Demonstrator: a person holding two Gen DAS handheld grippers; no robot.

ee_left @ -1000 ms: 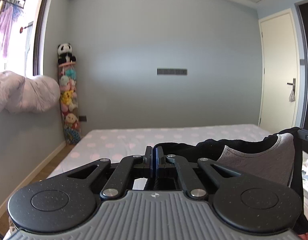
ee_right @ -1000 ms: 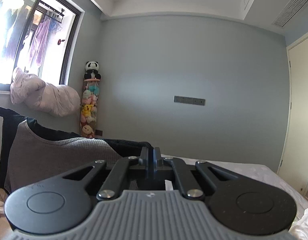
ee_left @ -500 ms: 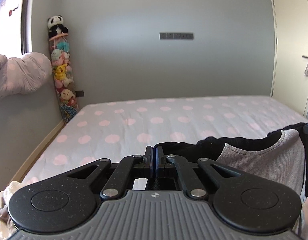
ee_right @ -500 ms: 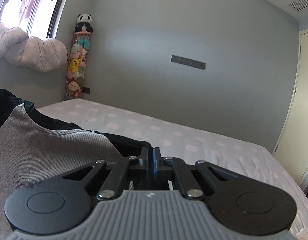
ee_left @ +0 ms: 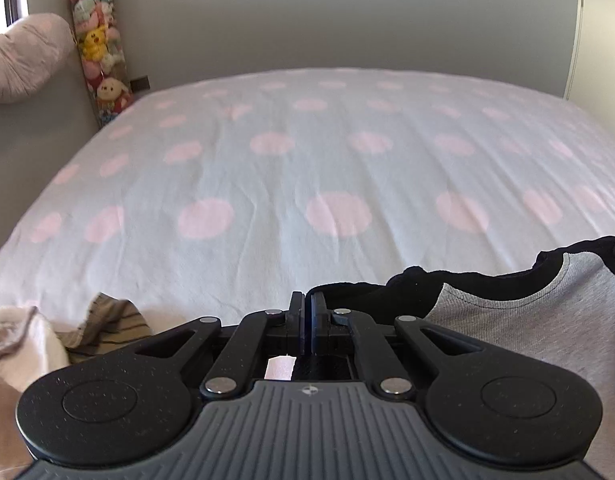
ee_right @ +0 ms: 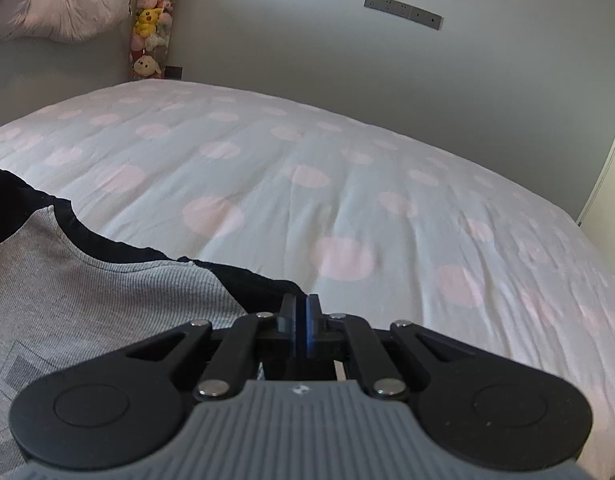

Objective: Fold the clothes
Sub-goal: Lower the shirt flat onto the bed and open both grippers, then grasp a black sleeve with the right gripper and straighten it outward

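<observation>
Left gripper (ee_left: 307,312) pressed together on the black edge of the grey-and-black shirt (ee_left: 539,320) — fabric pinched between the fingers, garment spreading off to the gripper's right. Right gripper (ee_right: 306,316) likewise clamped on the shirt (ee_right: 87,292), black trim caught at the fingers, grey ribbed panel hanging to that gripper's left. Shirt held stretched between the two, above the near edge of the bed.

Changes against the frames from a second ago: both cameras pitched well downward. Earlier mostly wall, ceiling and door ahead; now the polka-dot bedsheet (ee_left: 307,168) fills the space ahead of and below both grippers. Wall switch plate (ee_right: 403,10) gone to the top of the right view, cut off at the top edge in the left. Door visible only as a strip at far right of the left view. Grip on the shirt unchanged on both sides — same pinch, same slack neckline.

Newly in view below-left of the left gripper: a pile of pale clothes (ee_left: 15,344) with a striped garment (ee_left: 107,320) beside it. Plush-toy column (ee_left: 99,48) far ahead-left in the corner, pink bedding roll (ee_left: 23,60) on the sill to its left.
</observation>
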